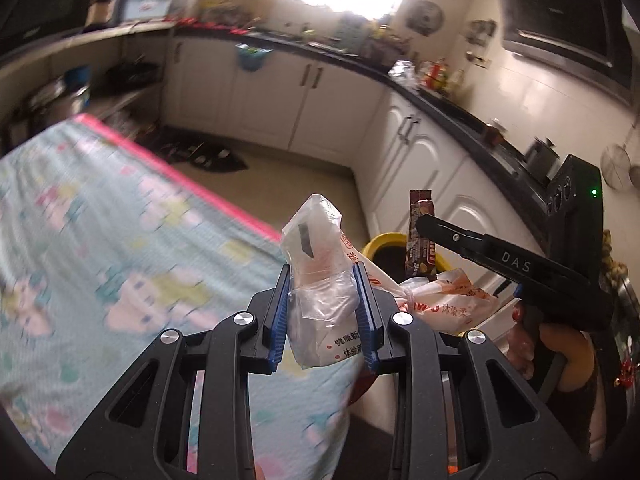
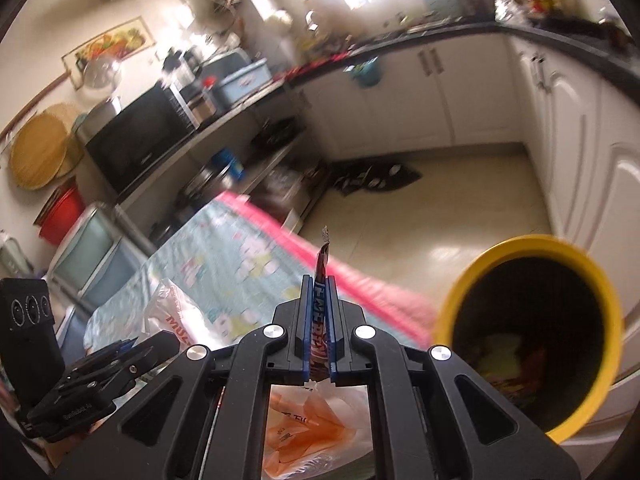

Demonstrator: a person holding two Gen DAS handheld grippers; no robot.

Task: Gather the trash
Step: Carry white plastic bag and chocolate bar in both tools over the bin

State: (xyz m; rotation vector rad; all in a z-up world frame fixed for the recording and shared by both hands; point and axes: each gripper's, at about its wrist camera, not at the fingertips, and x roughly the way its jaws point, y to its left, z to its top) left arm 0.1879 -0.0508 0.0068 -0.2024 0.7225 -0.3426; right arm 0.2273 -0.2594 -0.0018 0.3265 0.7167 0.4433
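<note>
My left gripper (image 1: 323,280) is shut on a crumpled clear and white plastic bag (image 1: 318,264), held above the table's edge. My right gripper (image 2: 319,292) is shut on a brown snack wrapper (image 2: 322,264), held upright. That wrapper also shows in the left wrist view (image 1: 420,232), with the right gripper (image 1: 424,222) above the yellow-rimmed trash bin (image 1: 384,240). In the right wrist view the bin (image 2: 472,288) stands to the right, dark inside, with some trash at the bottom. The left gripper's body (image 2: 104,364) shows at lower left.
The table with a light-blue patterned cloth and pink border (image 1: 120,220) lies left. A white and orange plastic bag (image 1: 452,300) lies beside the bin. White cabinets (image 1: 420,160) under a dark countertop run along the back and right. A dark mat (image 2: 376,176) lies on the floor.
</note>
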